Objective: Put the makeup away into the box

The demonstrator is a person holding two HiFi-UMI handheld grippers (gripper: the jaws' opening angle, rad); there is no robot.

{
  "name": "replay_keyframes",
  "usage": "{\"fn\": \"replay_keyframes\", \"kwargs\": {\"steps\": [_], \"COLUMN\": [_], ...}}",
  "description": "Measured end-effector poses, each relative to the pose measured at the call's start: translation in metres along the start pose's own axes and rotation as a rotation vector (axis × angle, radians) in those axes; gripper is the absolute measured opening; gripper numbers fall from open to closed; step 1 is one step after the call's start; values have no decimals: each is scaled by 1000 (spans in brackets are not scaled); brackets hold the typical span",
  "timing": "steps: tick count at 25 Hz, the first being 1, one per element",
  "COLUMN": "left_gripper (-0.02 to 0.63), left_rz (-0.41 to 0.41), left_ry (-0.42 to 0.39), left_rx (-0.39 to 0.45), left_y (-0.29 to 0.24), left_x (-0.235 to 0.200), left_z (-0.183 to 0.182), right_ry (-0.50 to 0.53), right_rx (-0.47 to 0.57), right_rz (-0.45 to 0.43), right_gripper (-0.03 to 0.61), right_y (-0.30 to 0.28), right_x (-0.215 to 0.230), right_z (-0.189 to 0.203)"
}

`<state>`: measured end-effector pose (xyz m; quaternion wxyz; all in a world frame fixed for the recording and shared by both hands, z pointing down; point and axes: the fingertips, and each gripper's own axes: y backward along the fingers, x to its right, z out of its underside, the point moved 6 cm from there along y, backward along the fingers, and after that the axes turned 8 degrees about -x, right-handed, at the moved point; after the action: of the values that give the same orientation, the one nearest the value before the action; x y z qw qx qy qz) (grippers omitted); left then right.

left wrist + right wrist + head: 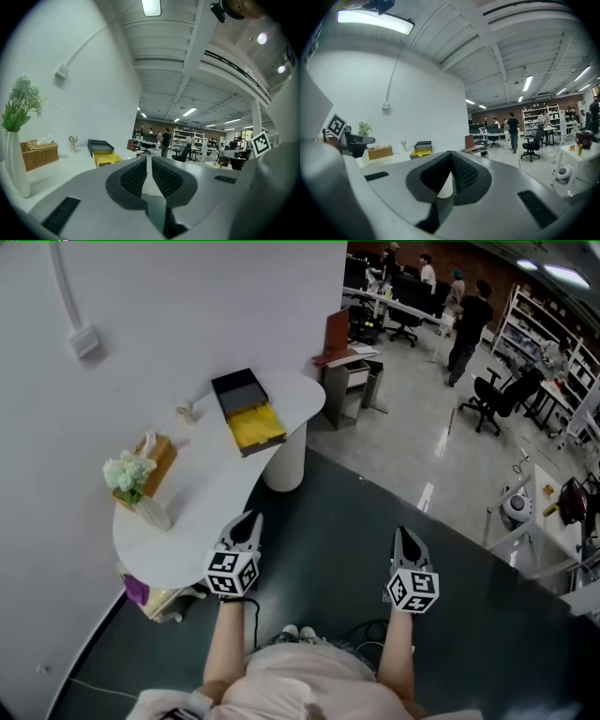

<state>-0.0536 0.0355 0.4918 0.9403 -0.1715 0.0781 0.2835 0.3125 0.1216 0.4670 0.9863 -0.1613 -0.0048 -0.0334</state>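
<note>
The box lies open on the white table, its black lid tipped back and its yellow inside showing; it is also far off in the left gripper view and the right gripper view. I cannot pick out any makeup item. My left gripper hovers at the table's near edge, well short of the box, shut and empty. My right gripper hangs over the dark floor to the right of the table, its jaws together with nothing between them.
A wicker tissue basket, a vase of pale flowers and a small pale object on a stand sit along the wall side of the table. A cabinet stands beyond the table. People and office chairs are far off in the room.
</note>
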Motion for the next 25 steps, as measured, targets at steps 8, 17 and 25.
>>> {"fn": "replay_keyframes", "kwargs": {"steps": [8,17,25], "left_gripper": [320,396,396], "left_rz": [73,17,15], "left_ry": [-13,39,20], "left_rx": [38,78,75], "left_y": [14,19,11], "left_x": [-5,-18,-29], "left_z": [-5,2,-2], "right_ry": [-3,3,-12], "right_rx": [-15,-33,-29], "right_rz": [-25,-37,-33], "right_gripper": [15,15,15], "right_y": [-6,-12,-21], "right_x": [-8,-22,-28], "right_z": [2,5,10]}}
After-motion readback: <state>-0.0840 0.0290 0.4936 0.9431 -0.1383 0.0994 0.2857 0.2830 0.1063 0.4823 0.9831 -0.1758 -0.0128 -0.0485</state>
